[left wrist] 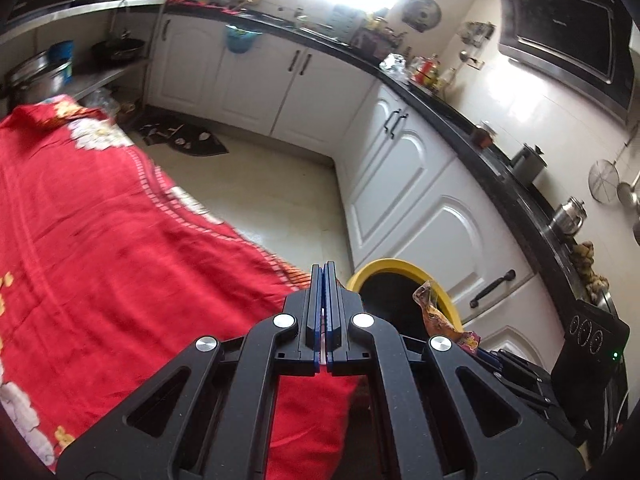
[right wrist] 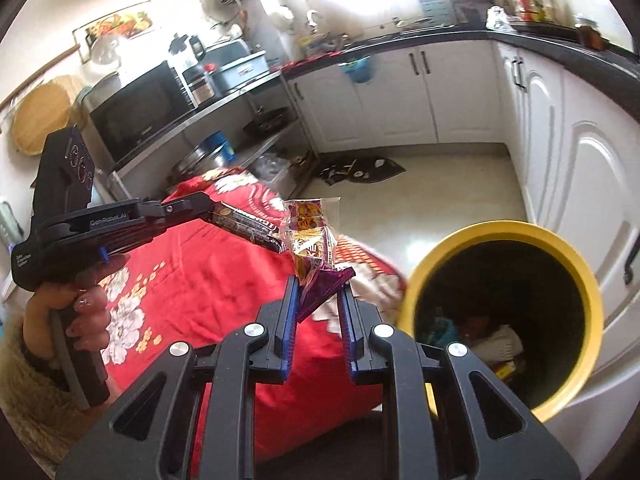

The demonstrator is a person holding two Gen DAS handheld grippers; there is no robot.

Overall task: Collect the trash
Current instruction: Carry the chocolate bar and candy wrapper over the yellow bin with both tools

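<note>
We hold a hand-held gripper in each hand above a surface draped in a red floral cloth (right wrist: pixel 192 280), in a kitchen with white cabinets (left wrist: pixel 404 184) and a black worktop (left wrist: pixel 472 136) running along the wall. Our right hand-held gripper (right wrist: pixel 320 284) is clamped on a crinkled purple and yellow snack wrapper (right wrist: pixel 310 240), whose lower purple end sits pinched between the blue pads while the clear, printed upper part stands up above the fingertips. Our left hand-held gripper (right wrist: pixel 256 226), seen from the right wrist view with our hand (right wrist: pixel 80 312) wrapped round its grip, has its jaws closed flat on a dark candy-bar wrapper (right wrist: pixel 250 226) that juts out past the fingertips, its end just beside the snack wrapper. From the left wrist view those jaws are pressed fully together (left wrist: pixel 325 276), and the wrapper itself hardly shows there. A round bin with a yellow rim (right wrist: pixel 592 292) stands just beside the cloth-covered surface, in front of the cabinets; its dark inside already holds some crumpled rubbish at the bottom. Both wrappers hang in the air over the red cloth, near the bin's rim and not inside it. A dark mat (left wrist: pixel 180 138) lies on the pale floor in the far corner.
</note>
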